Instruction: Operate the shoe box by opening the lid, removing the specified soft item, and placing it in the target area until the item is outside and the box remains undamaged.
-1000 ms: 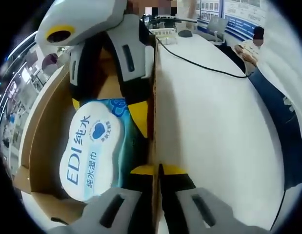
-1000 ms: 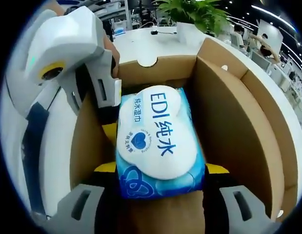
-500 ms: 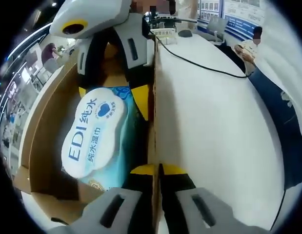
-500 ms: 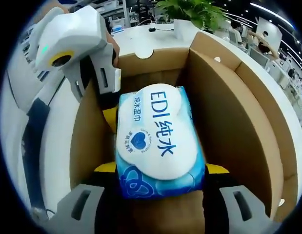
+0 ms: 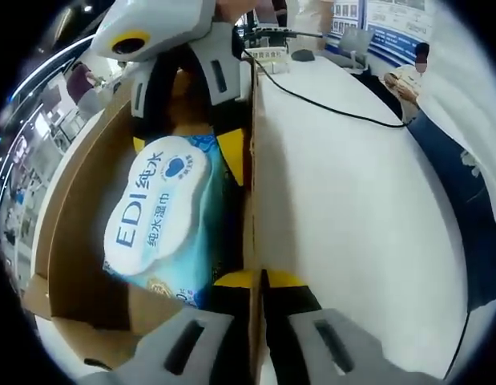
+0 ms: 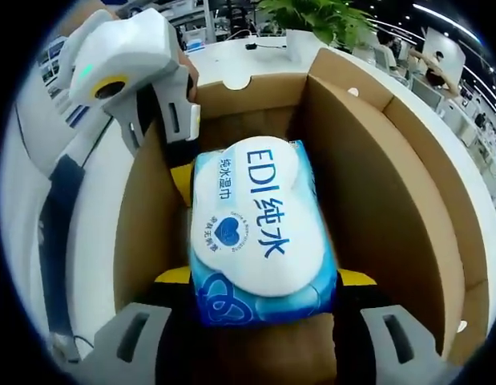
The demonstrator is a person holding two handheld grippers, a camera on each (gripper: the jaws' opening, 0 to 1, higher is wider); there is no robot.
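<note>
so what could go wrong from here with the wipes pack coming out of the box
Two risks. The right gripper clamps the soft blue and white wet wipes pack only at its near end, so the far end could sag and slip free as it rises. The left gripper is pinched on the thin brown cardboard box wall; a hard pull or twist while the pack passes beside that wall could crease or tear it.

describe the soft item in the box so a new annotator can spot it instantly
Start at the open brown cardboard shoe box on the white table. Inside lies a wet-wipes pack, clamped between the right hand-held gripper jaws. It is the only blue thing there: glossy, soft, with a white label reading "EDI" in blue.
</note>
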